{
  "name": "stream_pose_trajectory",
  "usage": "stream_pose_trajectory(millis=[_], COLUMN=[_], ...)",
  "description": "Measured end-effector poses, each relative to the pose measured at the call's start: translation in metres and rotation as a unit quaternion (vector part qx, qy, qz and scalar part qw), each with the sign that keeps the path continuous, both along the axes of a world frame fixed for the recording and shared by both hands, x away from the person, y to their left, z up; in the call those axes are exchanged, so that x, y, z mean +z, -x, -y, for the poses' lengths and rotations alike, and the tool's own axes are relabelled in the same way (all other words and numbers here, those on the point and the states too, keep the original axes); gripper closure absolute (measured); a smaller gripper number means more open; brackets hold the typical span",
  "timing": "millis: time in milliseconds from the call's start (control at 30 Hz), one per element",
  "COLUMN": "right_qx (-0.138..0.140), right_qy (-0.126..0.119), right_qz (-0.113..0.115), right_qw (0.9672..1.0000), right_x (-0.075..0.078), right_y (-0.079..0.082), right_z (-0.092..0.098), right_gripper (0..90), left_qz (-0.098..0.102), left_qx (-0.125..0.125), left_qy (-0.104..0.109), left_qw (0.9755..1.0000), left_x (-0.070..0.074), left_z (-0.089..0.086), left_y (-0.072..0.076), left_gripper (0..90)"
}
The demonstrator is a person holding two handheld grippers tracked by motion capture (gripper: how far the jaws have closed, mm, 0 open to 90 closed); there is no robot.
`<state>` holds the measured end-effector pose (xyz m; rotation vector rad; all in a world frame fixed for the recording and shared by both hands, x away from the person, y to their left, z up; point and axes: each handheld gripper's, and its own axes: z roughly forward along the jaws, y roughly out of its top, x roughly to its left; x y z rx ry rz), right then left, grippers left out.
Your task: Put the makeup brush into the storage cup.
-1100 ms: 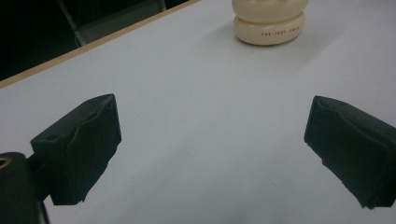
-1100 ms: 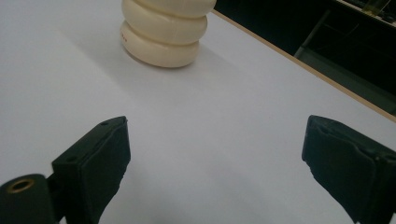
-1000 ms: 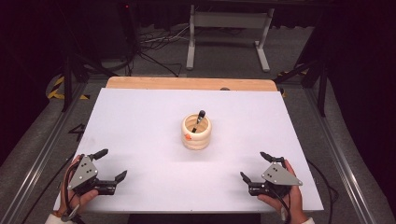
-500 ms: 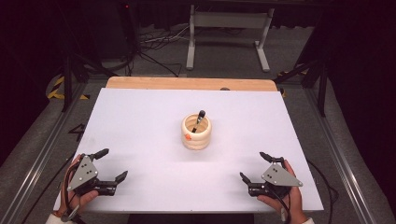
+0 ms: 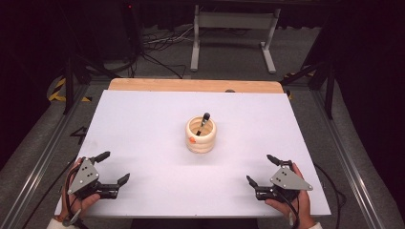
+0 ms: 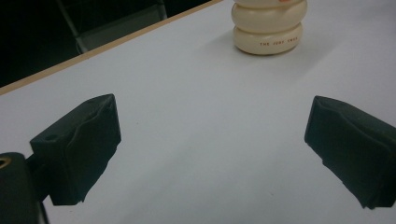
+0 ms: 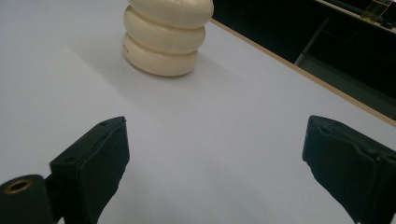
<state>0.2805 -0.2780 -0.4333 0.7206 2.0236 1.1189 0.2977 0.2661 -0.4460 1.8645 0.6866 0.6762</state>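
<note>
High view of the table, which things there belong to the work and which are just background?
Part of the work:
- cream ribbed ring-shaped cup at mid-table
- black pen-like tool leaning inside it
- left gripper, open, at the near edge
- right gripper, open, at the near edge

Just lying about:
- white table top
- grey metal stand on the floor beyond
- black cables on the floor

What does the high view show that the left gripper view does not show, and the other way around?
High view alone: the black pen leaning inside the cream holder, an orange mark on the holder's side, the right gripper, and both hands. Left gripper view alone: small printed lettering low on the holder. Both share the white table, its wooden far edge, the holder, and the left gripper with jaws wide apart and nothing between them.
</note>
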Motion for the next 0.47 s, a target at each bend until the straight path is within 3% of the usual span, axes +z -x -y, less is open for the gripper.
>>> stream_pose_trajectory(millis=[167, 467], right_qx=[-0.004, -0.009], right_qy=[-0.005, -0.008], right_qz=[0.015, 0.013], right_qw=[0.9999, 0.9998], right_x=[0.0025, 0.0024], right_y=[0.002, 0.0023], right_z=[0.0023, 0.0046], right_gripper=[9.1, 9.3], left_qz=[-0.002, 0.0], left_qx=[-0.001, 0.002], left_qy=[-0.004, 0.002], left_qw=[1.0, 1.0], left_x=[0.0005, 0.0003], left_z=[0.0, 0.0], left_y=[-0.0005, -0.0011], left_gripper=[4.6, 4.2])
